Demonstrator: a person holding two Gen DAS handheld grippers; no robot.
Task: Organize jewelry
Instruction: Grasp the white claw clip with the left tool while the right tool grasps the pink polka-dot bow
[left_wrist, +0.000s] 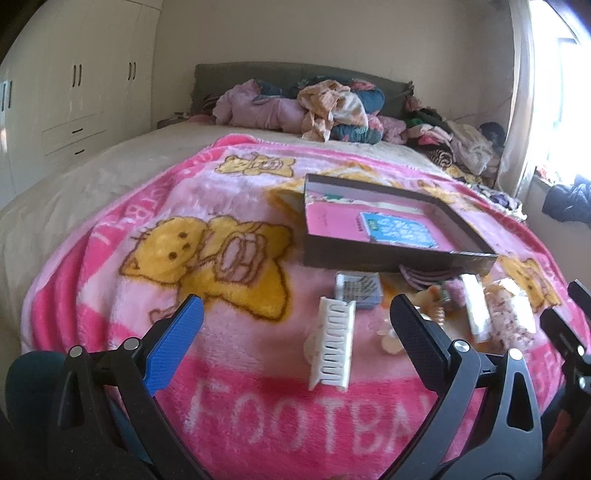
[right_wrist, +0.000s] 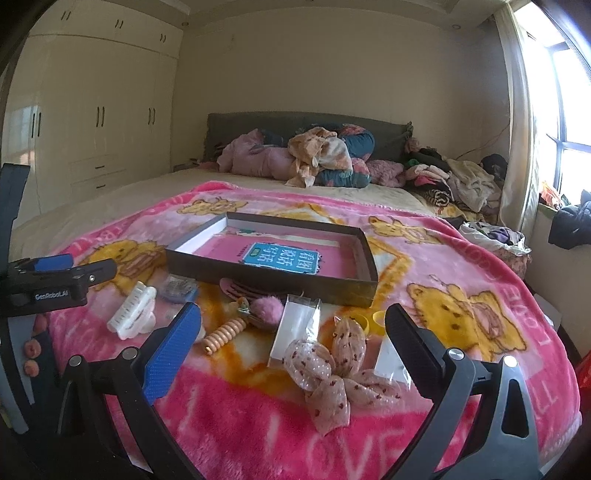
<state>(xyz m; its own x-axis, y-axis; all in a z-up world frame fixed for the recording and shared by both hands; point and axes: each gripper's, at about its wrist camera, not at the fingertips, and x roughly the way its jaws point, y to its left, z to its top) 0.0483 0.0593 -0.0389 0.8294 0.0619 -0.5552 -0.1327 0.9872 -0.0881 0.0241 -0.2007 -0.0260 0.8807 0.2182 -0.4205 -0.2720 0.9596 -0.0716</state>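
Hair and jewelry pieces lie on a pink bear blanket (right_wrist: 461, 258) in front of a shallow dark box (right_wrist: 273, 278) that holds a pink book. My left gripper (left_wrist: 295, 301) is open, hovering just above a white claw clip (left_wrist: 332, 343), with a small case of pins (left_wrist: 358, 291) beyond it. My right gripper (right_wrist: 293, 308) is open over a spotted fabric bow (right_wrist: 332, 373) and a clear plastic bag (right_wrist: 299, 328). A beaded wooden bracelet (right_wrist: 225, 332), a pink pompom clip (right_wrist: 267, 310) and yellow rings (right_wrist: 369, 319) lie between them. Neither gripper holds anything.
The left gripper (right_wrist: 90, 264) shows at the right wrist view's left edge, near the claw clip (right_wrist: 131, 314). Piled clothes (right_wrist: 321, 155) cover the bed's head and right side. A wardrobe (right_wrist: 99, 118) stands left, a window (right_wrist: 569, 147) right. The box (left_wrist: 388, 258) sits tilted.
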